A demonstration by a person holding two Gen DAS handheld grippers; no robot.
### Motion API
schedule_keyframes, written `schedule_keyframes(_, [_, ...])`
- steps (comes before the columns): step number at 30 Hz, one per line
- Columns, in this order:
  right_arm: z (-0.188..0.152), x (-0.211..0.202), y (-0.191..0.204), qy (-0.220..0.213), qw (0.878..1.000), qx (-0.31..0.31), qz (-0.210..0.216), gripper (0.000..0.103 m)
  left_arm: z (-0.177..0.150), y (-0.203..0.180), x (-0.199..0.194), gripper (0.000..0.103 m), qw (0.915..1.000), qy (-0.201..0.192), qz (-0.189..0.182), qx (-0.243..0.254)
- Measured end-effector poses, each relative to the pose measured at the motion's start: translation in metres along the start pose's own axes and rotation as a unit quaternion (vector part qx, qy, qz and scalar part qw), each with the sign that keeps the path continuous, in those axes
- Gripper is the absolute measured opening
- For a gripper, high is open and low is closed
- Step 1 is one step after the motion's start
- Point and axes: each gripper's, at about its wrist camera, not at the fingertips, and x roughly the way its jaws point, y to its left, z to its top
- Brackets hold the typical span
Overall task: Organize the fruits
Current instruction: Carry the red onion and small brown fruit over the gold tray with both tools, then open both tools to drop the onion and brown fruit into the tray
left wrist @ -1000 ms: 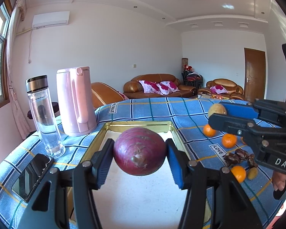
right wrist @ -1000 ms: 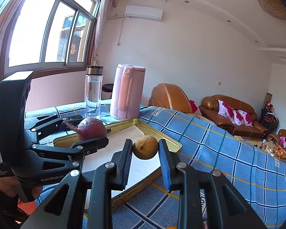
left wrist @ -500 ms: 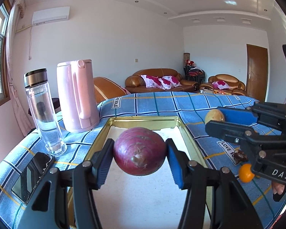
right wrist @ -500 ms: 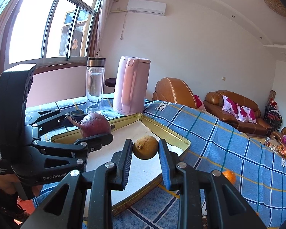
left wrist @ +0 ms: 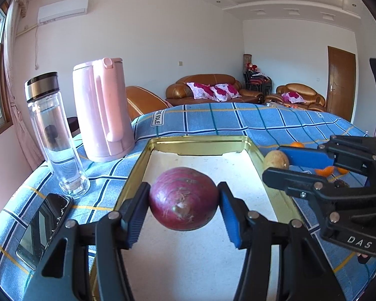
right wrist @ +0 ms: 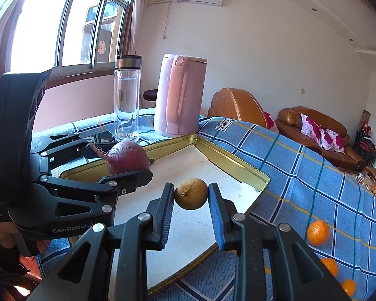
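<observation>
In the left wrist view, the left gripper (left wrist: 183, 202) fills the lower centre of the frame, its blue-padded fingers (left wrist: 228, 214) pressed against both sides of a red onion (left wrist: 183, 198), which hangs above the white floor of a gold-rimmed tray (left wrist: 200, 139). At the right edge the right gripper (left wrist: 275, 161) reaches in, pinching a small brownish fruit (left wrist: 275, 160) over the tray's right rim. Behind that gripper, oranges (left wrist: 297, 144) lie on the blue checked cloth (left wrist: 225, 118). In the left half stand a pink kettle (left wrist: 101, 110) and a clear bottle (left wrist: 54, 135), with a phone (left wrist: 43, 228) lying flat in the lower left. In the right wrist view, the right gripper (right wrist: 191, 194) sits at lower centre, its fingers narrowly set and clamped on the brownish fruit (right wrist: 191, 193), above the tray (right wrist: 233, 161) near its right corner. The left gripper (right wrist: 127, 161) comes in from the left of the frame, holding the red onion (right wrist: 127, 160) over the tray's far left part, root tail pointing up-left. Oranges (right wrist: 318, 232) rest on the cloth (right wrist: 300, 175) at lower right, outside the tray. The kettle (right wrist: 179, 99) and bottle (right wrist: 127, 97) stand beyond the tray at upper centre.
</observation>
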Motion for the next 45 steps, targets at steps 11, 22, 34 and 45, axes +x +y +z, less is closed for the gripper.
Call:
schedule_keyframes(11, [-0.007,0.021,0.007,0.028,1.0,0.001,0.01,0.03,0.0,0.003,0.015,0.056,0.9992,0.03,0.005,0.027])
schedule_keyframes(22, [-0.013,0.036,0.005,0.052,0.998,0.012,0.012,0.03,-0.002,0.007,0.025,0.056,0.9974,0.058,0.016,0.04])
schedule_keyframes(34, [-0.016,0.048,0.005,0.086,0.996,0.015,0.018,0.03,-0.004,0.005,0.033,0.056,0.9945,0.086,0.016,0.057])
schedule_keyframes(45, [-0.016,0.056,0.011,0.109,0.994,0.002,0.018,0.03,-0.004,0.002,0.037,0.056,0.9927,0.098,0.02,0.068])
